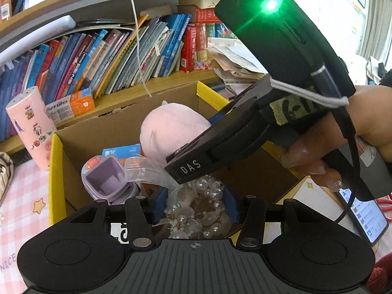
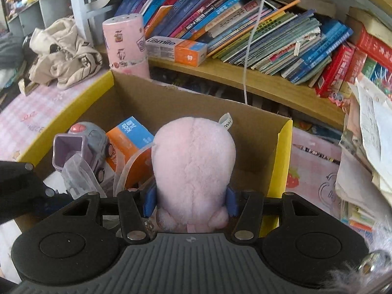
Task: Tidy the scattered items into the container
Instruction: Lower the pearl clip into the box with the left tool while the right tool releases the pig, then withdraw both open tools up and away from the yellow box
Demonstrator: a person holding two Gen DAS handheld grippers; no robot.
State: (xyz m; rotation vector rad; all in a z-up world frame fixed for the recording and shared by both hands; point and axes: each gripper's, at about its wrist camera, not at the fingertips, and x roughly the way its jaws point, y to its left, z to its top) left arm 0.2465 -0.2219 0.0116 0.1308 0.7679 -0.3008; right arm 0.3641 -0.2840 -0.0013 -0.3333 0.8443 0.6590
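Pink plush toy (image 2: 193, 166) sits clamped in right jaws over the cardboard box (image 2: 196, 103); left jaws pinch a pearl headpiece (image 1: 198, 208).

Home bedroom or study: crammed bookshelf (image 2: 257, 31), pink gingham cloth (image 2: 44, 107), crumpled clothes (image 2: 63, 54), toothpaste box (image 2: 175, 49).

phone (image 1: 367, 220) behind right tongs (image 1: 171, 161)
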